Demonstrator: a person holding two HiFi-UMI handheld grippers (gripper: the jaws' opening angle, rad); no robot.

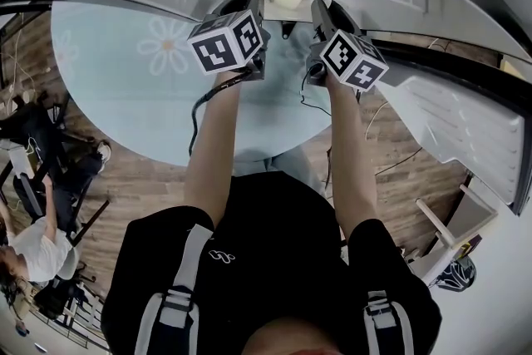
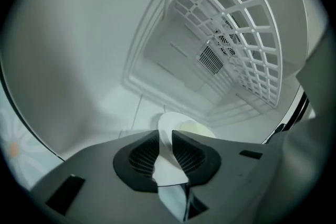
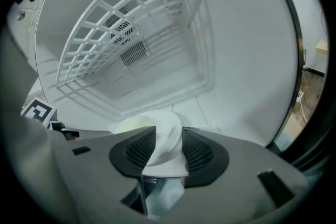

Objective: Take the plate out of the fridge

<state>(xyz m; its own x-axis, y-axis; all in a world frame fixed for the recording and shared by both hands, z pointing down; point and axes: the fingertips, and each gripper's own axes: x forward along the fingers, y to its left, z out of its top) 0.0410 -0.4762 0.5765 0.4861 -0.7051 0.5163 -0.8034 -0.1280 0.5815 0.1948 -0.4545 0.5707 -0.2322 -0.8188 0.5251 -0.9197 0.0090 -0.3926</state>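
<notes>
Left gripper [image 2: 165, 139] is clamping the round white plate [image 2: 169, 123] by its rim inside the white fridge [image 2: 79, 60]; right gripper [image 3: 168, 136] is straddling that rim, wide open

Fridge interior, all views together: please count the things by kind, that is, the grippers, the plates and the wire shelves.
gripper: 2, the left gripper and the right gripper
plate: 1
wire shelf: 1
Total: 4
</notes>
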